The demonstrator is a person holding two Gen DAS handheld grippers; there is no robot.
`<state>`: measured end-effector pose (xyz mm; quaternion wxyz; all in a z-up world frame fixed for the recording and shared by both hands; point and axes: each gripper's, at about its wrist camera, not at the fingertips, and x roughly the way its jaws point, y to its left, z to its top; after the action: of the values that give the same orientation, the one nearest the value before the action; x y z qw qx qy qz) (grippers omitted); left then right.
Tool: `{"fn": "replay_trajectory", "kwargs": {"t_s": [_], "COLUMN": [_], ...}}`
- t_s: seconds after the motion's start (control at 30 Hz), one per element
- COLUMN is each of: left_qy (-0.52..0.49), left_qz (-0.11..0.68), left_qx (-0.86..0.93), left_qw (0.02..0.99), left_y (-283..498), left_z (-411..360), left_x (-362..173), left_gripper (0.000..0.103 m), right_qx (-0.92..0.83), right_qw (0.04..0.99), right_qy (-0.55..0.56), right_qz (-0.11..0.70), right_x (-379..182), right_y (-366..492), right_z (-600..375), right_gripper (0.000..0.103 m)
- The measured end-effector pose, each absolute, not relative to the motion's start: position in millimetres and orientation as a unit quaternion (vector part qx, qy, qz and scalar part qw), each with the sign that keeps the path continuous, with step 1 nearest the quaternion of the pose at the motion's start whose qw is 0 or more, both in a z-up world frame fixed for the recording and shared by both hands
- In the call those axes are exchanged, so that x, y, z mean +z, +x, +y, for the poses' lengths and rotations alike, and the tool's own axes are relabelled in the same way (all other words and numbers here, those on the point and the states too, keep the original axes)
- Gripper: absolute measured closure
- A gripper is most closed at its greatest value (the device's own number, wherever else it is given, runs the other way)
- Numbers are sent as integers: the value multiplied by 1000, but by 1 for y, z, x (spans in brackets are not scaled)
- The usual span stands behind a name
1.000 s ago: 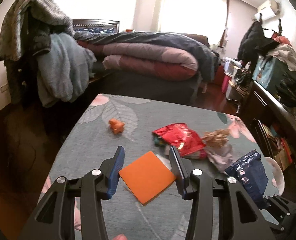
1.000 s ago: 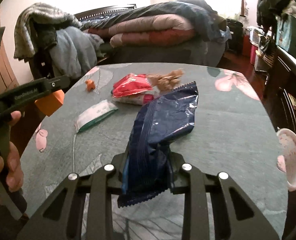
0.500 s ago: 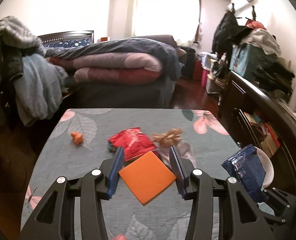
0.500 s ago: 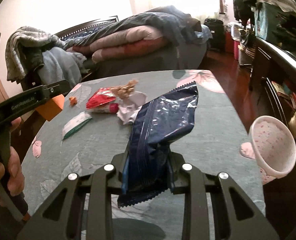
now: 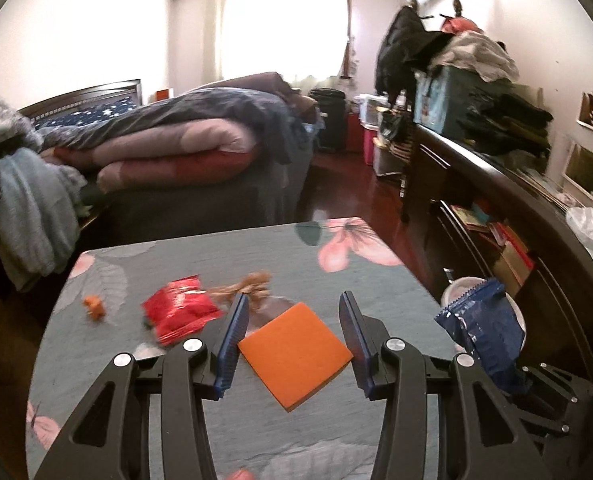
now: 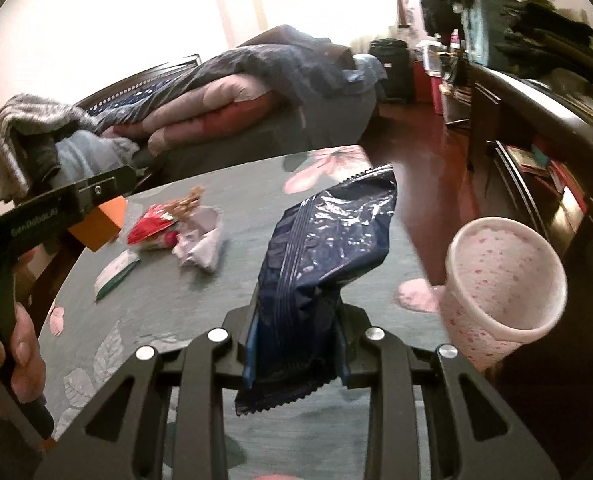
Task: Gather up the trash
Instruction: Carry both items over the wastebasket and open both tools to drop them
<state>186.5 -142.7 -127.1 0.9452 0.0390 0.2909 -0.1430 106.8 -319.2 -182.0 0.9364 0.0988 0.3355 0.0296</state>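
Note:
My left gripper (image 5: pixel 293 322) is shut on a flat orange square pad (image 5: pixel 294 354), held tilted above the floral table (image 5: pixel 256 252). My right gripper (image 6: pixel 296 320) is shut on a dark blue snack wrapper (image 6: pixel 328 248) that sticks up and forward from the jaws. A pink speckled bin (image 6: pixel 504 280) stands open just right of the wrapper, beside the table's right edge. On the table lie a red wrapper (image 5: pixel 180 312), a brown crumpled scrap (image 5: pixel 252 282), a small orange bit (image 5: pixel 93 306), a white crumpled paper (image 6: pixel 200 244) and a white-green packet (image 6: pixel 116 276).
A bed with piled quilts (image 5: pixel 184 148) stands beyond the table. A dark sideboard (image 5: pixel 496 200) loaded with clothes and books runs along the right. Clothes hang over a chair (image 5: pixel 28 208) at the left. A hand (image 6: pixel 12 360) grips the left tool.
Both views have swung to the right. The pink bin has come much closer and larger in the right wrist view. The orange pad and the blue wrapper stay gripped.

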Motion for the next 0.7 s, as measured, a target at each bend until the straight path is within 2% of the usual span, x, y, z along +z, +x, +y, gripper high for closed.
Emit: {"fn": "replay_trajectory", "kwargs": {"t_s": [0.7], "left_qy": [104], "left_qz": [294], "left_qx": [-290], "left_qw": [905], "left_y": [204], "left_z": [-320], "left_x": [-148], "left_gripper": [56], "right_qx": [-101], "right_qw": [927], "right_qy": [164], "right_qz": [323], "right_x": [-211], "right_y": [87], "right_z": [-469], "right_gripper": [73]}}
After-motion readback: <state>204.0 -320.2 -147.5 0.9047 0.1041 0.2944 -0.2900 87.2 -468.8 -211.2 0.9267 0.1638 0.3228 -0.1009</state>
